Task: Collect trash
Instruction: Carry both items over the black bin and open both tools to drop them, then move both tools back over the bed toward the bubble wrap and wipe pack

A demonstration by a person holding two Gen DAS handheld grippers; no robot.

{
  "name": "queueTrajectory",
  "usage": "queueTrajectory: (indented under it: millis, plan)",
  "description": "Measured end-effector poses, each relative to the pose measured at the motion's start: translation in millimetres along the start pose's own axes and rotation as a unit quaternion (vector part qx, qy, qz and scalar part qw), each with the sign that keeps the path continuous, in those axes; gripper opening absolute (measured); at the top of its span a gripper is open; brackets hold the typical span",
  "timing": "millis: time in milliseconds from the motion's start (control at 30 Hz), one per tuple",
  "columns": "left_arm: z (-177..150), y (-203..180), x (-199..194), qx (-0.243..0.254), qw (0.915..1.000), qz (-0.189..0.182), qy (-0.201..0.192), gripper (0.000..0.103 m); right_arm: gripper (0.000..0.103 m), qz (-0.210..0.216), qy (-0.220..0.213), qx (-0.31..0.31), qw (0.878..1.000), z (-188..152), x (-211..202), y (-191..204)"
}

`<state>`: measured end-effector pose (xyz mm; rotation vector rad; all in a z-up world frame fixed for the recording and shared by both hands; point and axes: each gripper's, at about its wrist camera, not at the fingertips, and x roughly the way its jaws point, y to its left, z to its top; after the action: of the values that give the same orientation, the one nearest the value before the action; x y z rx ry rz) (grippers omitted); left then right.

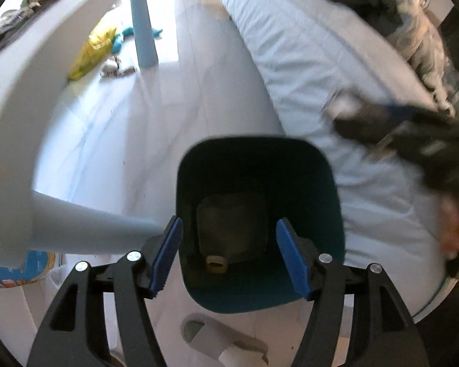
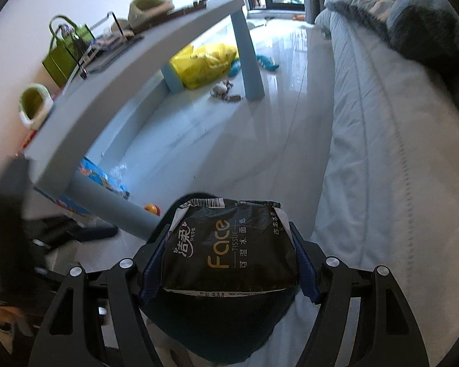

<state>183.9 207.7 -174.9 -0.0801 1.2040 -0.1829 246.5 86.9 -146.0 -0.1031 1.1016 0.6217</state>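
A dark teal bin [image 1: 327,165] stands on the pale floor between the table and the bed. At its bottom lies a greyish bottle [image 1: 235,235] with a tan neck. My left gripper [image 1: 229,224] hangs open over the bin mouth, nothing between its blue pads [image 1: 165,257]. My right gripper [image 2: 229,232] is shut on a black tissue pack [image 2: 229,250] printed "Face", its pads pressing both sides. Below the pack shows the bin [image 2: 217,330]. In the left wrist view the right gripper [image 1: 391,119] is a dark blur over the bed, up and to the right of the bin.
A pale table [image 2: 156,49] with green bags [image 2: 64,55] stands left; one leg [image 1: 107,223] is beside the bin. A yellow bag [image 2: 205,64] and toys lie under it. A light quilted bed [image 2: 382,153] runs along the right. A grey slipper [image 1: 217,336] lies near the bin.
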Motion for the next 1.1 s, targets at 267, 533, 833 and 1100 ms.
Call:
queueTrajectory:
  millis: [267, 533, 833, 1100]
  plan:
    - [7, 12, -50, -0.019, 0.9961, -0.009, -0.085, 0.061, 0.073, -0.014, 0.044, 0.003, 0.999, -7, 37, 6]
    - [12, 15, -91, -0.025, 0.9870, 0.007, -0.158, 0.051, 0.073, -0.017, 0.085, 0.001, 0.996, -17, 72, 13]
    - [21, 8, -142, -0.031, 0.9688, 0.013, -0.245, 0.048, 0.082, -0.033, 0.102, -0.027, 0.994, -26, 81, 21]
    - [26, -3, -164, -0.021, 0.9567, 0.032, -0.289, 0.048, 0.085, -0.017, 0.055, -0.035, 0.998, -15, 44, 26]
